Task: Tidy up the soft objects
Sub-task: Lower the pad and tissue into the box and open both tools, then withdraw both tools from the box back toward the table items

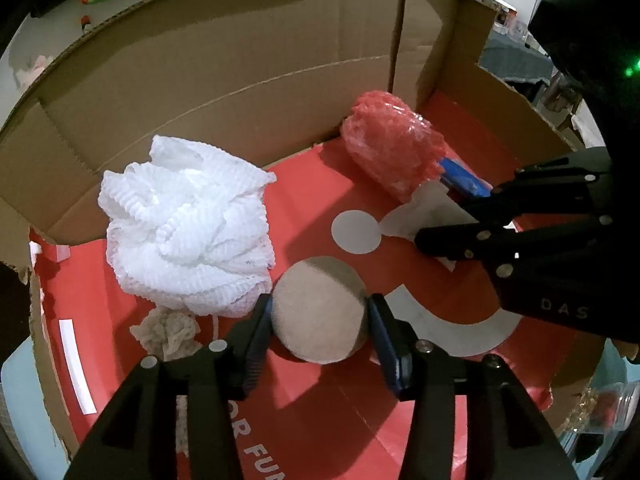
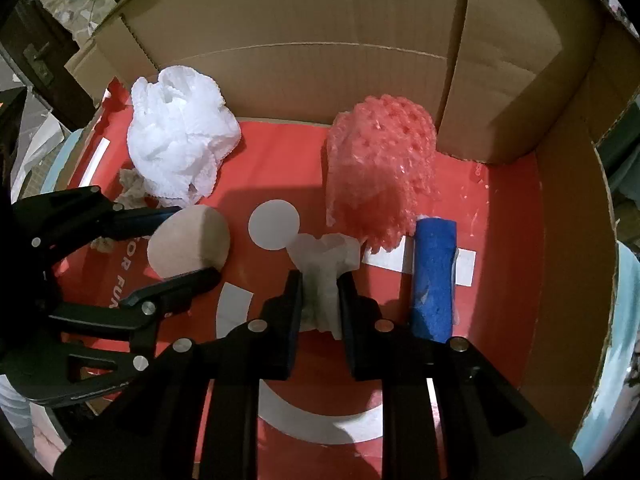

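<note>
A beige foam ball (image 1: 320,316) rests on the red floor of a cardboard box (image 1: 240,60). My left gripper (image 1: 320,304) straddles it, open, its pads beside the ball's sides without squeezing it. The right wrist view shows that left gripper (image 2: 196,242) around the same ball (image 2: 188,240). My right gripper (image 2: 321,278) is shut on a crumpled white cloth (image 2: 324,276), low over the floor. In the left wrist view the right gripper (image 1: 440,220) pinches that cloth (image 1: 420,208) right of the ball.
A white mesh pouf (image 1: 184,228) and a beige rag (image 1: 168,332) lie left of the ball. A red mesh roll (image 2: 380,176) lies by the back wall, with a blue roll (image 2: 434,276) just right of my right gripper. Cardboard walls (image 2: 320,20) enclose the floor.
</note>
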Action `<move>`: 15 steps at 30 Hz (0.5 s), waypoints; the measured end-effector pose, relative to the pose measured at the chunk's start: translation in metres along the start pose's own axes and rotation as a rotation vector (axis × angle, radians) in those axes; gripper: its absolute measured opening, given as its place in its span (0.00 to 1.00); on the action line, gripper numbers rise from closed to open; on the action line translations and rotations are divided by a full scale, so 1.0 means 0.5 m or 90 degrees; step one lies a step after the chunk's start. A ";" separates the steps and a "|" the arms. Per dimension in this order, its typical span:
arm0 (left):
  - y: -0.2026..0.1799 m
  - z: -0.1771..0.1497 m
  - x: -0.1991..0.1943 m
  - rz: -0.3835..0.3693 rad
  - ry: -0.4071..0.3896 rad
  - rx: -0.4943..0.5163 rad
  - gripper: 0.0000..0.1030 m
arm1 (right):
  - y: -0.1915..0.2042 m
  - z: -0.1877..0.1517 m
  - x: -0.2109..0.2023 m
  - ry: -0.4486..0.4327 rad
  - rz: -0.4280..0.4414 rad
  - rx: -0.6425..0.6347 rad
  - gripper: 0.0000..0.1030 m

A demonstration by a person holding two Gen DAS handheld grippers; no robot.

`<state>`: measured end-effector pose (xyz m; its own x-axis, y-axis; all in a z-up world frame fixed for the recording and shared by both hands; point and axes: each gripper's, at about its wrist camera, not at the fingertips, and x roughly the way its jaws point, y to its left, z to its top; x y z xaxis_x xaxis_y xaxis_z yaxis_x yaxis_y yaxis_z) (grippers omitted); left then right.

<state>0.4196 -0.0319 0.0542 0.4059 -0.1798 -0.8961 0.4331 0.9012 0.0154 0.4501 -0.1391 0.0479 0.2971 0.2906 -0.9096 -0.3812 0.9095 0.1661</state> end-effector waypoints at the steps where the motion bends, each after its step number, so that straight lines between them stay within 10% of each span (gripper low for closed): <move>1: 0.002 -0.002 0.000 -0.001 -0.002 -0.001 0.52 | 0.001 0.000 0.001 0.001 0.000 -0.002 0.17; 6: 0.003 -0.015 -0.028 0.009 -0.016 0.002 0.55 | 0.012 -0.001 0.003 0.000 -0.005 -0.005 0.19; 10: 0.005 -0.029 -0.059 0.012 -0.029 -0.001 0.61 | 0.017 -0.004 -0.002 -0.010 -0.016 -0.002 0.36; 12: 0.007 -0.040 -0.084 0.011 -0.043 -0.008 0.63 | 0.026 -0.006 -0.010 -0.019 -0.018 0.002 0.60; 15: 0.005 -0.051 -0.125 0.013 -0.068 -0.022 0.69 | 0.035 -0.014 -0.032 -0.042 -0.025 -0.003 0.64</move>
<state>0.3747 -0.0081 0.0989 0.4983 -0.2003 -0.8436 0.3970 0.9176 0.0166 0.4326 -0.1298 0.0628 0.3692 0.2738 -0.8881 -0.3720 0.9193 0.1288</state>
